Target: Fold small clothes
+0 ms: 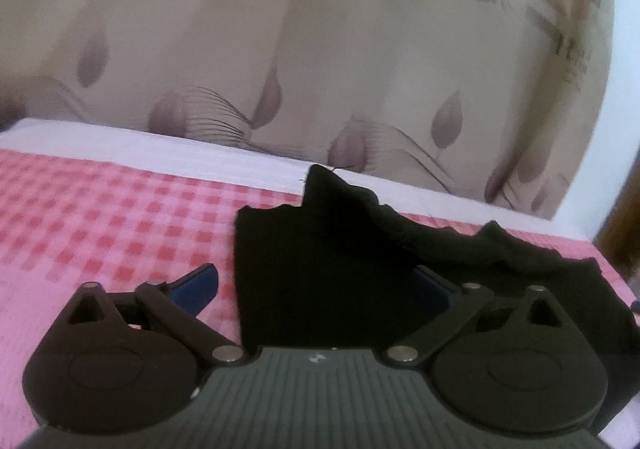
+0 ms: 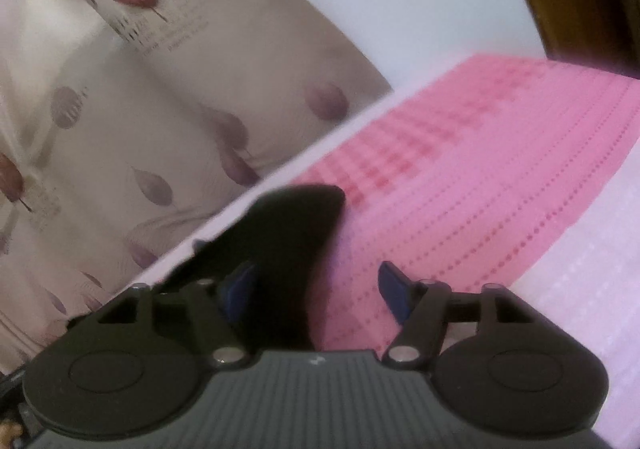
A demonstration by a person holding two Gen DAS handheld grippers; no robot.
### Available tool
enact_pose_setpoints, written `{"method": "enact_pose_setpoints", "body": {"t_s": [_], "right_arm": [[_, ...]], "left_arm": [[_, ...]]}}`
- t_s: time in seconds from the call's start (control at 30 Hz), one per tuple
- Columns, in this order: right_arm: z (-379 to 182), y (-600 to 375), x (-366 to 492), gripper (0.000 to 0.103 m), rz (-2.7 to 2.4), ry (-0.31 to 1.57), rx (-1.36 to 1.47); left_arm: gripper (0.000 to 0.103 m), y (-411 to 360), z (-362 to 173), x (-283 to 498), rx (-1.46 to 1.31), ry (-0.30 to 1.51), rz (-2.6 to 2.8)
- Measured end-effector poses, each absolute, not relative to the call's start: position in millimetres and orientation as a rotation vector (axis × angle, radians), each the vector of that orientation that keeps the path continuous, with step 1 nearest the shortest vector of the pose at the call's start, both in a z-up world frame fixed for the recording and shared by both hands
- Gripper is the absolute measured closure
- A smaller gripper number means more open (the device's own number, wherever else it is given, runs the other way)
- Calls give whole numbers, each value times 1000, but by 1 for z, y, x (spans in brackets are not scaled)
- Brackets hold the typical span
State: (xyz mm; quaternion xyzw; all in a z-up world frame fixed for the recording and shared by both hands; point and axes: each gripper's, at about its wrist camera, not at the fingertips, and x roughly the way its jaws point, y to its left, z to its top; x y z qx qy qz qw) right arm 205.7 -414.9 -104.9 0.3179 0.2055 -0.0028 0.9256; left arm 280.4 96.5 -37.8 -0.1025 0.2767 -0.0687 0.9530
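A small black knit garment (image 1: pixel 320 269) is lying rumpled on the pink-and-red checked woven cloth (image 1: pixel 100 233) that is covering the bed, with one pointed corner standing up toward the white strip of bedding (image 1: pixel 160 149) at the far edge. In the left wrist view the left gripper (image 1: pixel 316 285) is standing wide open, its blue-padded fingers (image 1: pixel 196 289) straddling the near edge of the garment; cloth is lying between the jaws, and the far pad is partly hidden behind the fabric, so contact there cannot be told. In the right wrist view the right gripper (image 2: pixel 316 285) is also standing open, a dark lobe of the same garment (image 2: pixel 292 249) lying against its left pad while the other pad is hanging clear over the checked cloth. Risks, as judged: closing now may be catching only one layer, or the checked cloth with it, since the knit is lying flat on it; the rumpled ridge may be dragging into an uneven fold. A beige leaf-printed curtain (image 1: pixel 280 49) is hanging behind the bed.
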Motion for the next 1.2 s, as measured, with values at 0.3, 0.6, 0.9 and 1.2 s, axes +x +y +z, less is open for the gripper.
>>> {"method": "enact_pose_setpoints", "body": {"t_s": [0.3,0.6,0.9,1.2], "right_arm": [[-111,-421,205,28,-3,404,672],[-105,-406,206,25,35,398,572],[-109,-416,203,24,46,387,642],[-91,-398,207,23,104,365,540]], "left_arm": [[95,80,-48,329,-100,660,-199],[92,129,-34,300,-213,627,-34],[48,118,-47,295,-254,506,-130],[3,133,-17,241,-397,307,-46]]}}
